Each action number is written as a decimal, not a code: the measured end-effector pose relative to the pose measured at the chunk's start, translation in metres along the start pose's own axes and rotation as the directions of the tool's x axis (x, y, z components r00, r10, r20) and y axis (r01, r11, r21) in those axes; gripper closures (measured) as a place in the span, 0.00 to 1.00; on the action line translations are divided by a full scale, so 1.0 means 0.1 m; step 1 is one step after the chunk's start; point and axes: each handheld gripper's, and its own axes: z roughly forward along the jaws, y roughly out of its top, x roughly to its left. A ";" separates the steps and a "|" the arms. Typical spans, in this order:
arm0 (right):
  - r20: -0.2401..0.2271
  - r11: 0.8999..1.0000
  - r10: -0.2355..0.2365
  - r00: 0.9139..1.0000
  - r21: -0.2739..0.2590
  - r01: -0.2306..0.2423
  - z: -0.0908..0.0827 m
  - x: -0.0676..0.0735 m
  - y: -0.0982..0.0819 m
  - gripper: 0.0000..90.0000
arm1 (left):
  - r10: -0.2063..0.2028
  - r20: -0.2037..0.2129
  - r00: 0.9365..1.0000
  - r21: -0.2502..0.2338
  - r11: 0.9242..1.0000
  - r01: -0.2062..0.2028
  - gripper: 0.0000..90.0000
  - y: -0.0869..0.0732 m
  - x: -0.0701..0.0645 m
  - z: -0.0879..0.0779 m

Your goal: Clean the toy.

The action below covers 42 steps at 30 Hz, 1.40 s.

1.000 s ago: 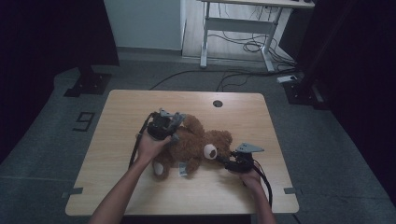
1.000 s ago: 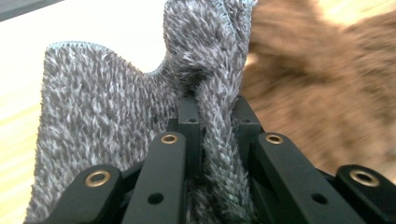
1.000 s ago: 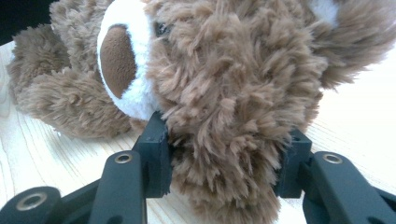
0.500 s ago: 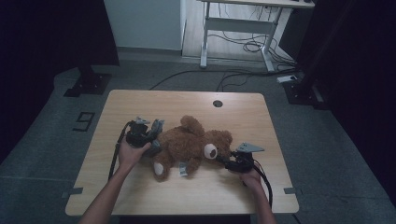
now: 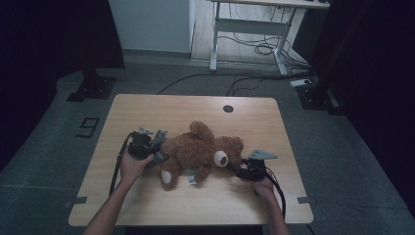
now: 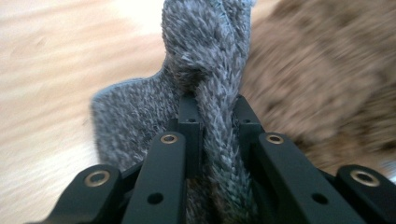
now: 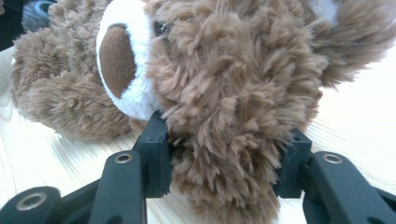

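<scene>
A brown teddy bear lies on its side in the middle of the wooden table, its head toward the right. My left gripper sits at the bear's left end, shut on a fold of grey knitted cloth. In the left gripper view the grey knitted cloth runs up between the jaws of my left gripper, with brown fur beside it. My right gripper is at the bear's head. In the right gripper view my right gripper is shut on the teddy bear just below its white muzzle.
The table has a round cable hole near its far edge. Bare wood lies in front of the bear and behind it. A white desk frame with cables stands on the floor beyond, and a black stand foot is at the far left.
My left gripper has moved left and down from above the bear's body to the tabletop at its left end, with the grey cloth in it. The right gripper has stayed put.
</scene>
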 end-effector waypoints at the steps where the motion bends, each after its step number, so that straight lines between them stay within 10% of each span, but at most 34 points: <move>1: 0.000 1.000 0.001 1.000 0.000 -0.001 0.00 0.00 0.00 0.56 | 0.014 -0.042 0.999 0.030 0.999 -0.013 0.87 -0.04 0.05 0.02; 11: 0.001 1.000 0.017 1.000 -0.003 -0.017 0.00 -0.02 -0.01 0.56 | 0.031 0.105 0.994 -0.062 0.998 -0.025 0.87 0.03 -0.19 -0.10; 13: 0.003 1.000 0.027 1.000 -0.002 -0.027 0.00 -0.03 -0.01 0.56 | 0.009 0.159 0.987 -0.086 0.996 0.004 0.87 0.09 -0.26 -0.14; 14: 0.004 0.999 0.033 0.999 -0.003 -0.033 0.00 -0.04 -0.01 0.56 | -0.017 0.218 0.976 -0.100 0.994 0.040 0.87 0.12 -0.29 -0.16; 15: 0.004 0.999 0.043 0.999 -0.008 -0.042 0.01 -0.04 -0.01 0.56 | -0.045 0.307 0.951 -0.099 0.992 0.079 0.87 0.14 -0.34 -0.15; 17: 0.008 0.999 0.039 0.999 -0.013 -0.039 0.02 -0.03 -0.01 0.57 | -0.028 0.324 0.946 -0.087 0.994 0.059 0.87 0.15 -0.44 -0.10; 27: 0.025 1.000 0.010 1.000 0.015 -0.011 0.01 -0.02 -0.01 0.62 | 0.042 0.205 0.978 -0.018 0.999 -0.039 0.87 0.04 -0.58 0.13; 42: 0.022 0.999 0.028 0.999 0.019 -0.029 0.01 -0.04 -0.02 0.63 | 0.078 0.144 0.986 -0.055 0.996 -0.071 0.87 0.01 -0.52 -0.11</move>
